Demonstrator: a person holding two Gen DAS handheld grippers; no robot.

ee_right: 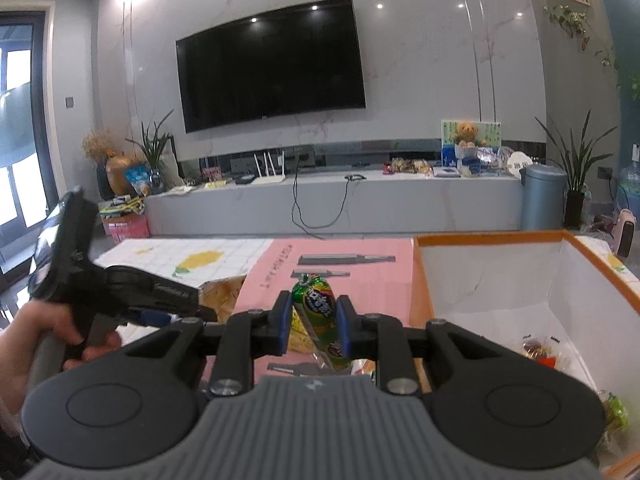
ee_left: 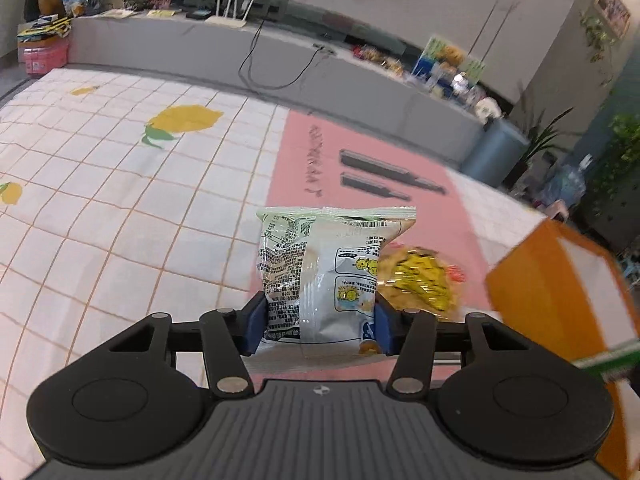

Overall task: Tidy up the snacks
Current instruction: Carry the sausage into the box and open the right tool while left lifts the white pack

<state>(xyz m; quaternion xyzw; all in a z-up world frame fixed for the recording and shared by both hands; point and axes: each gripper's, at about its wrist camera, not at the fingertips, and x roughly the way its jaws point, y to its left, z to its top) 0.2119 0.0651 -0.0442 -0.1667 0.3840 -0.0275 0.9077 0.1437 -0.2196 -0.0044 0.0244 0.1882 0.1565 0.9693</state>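
Blue pads on the left gripper (ee_left: 320,320) squeeze a crinkly white and pale green snack bag with black print (ee_left: 320,272). The bag stands up between the two fingers, with its sealed top edge pointing away from the camera. It is held tight by its lower part. Just behind the bag, on the right, a see-through packet with yellow wrapping (ee_left: 420,280) lies on the pink paper sheet with grey tool pictures (ee_left: 360,160). That packet touches the held bag's right side. The pink sheet lies on a white checked tablecloth with yellow lemons (ee_left: 120,200). An orange cardboard box with white inside walls (ee_left: 536,288) sits near the right edge, blurry.

From the right wrist view, the right gripper (ee_right: 311,322) is clamped on a long green tube-shaped snack with a shiny wrapper (ee_right: 318,308). The tube pokes forward past the fingertips, over the pink sheet. Under it is a yellow packet (ee_right: 298,338), but I cannot tell if they touch. The orange box (ee_right: 492,280) is open just to the right of this gripper, and a few small wrapped snacks (ee_right: 538,350) lie on its floor. To the left, a hand (ee_right: 48,344) holds the other black gripper handle (ee_right: 120,288), with a crumpled yellow chip bag (ee_right: 222,296) past it.
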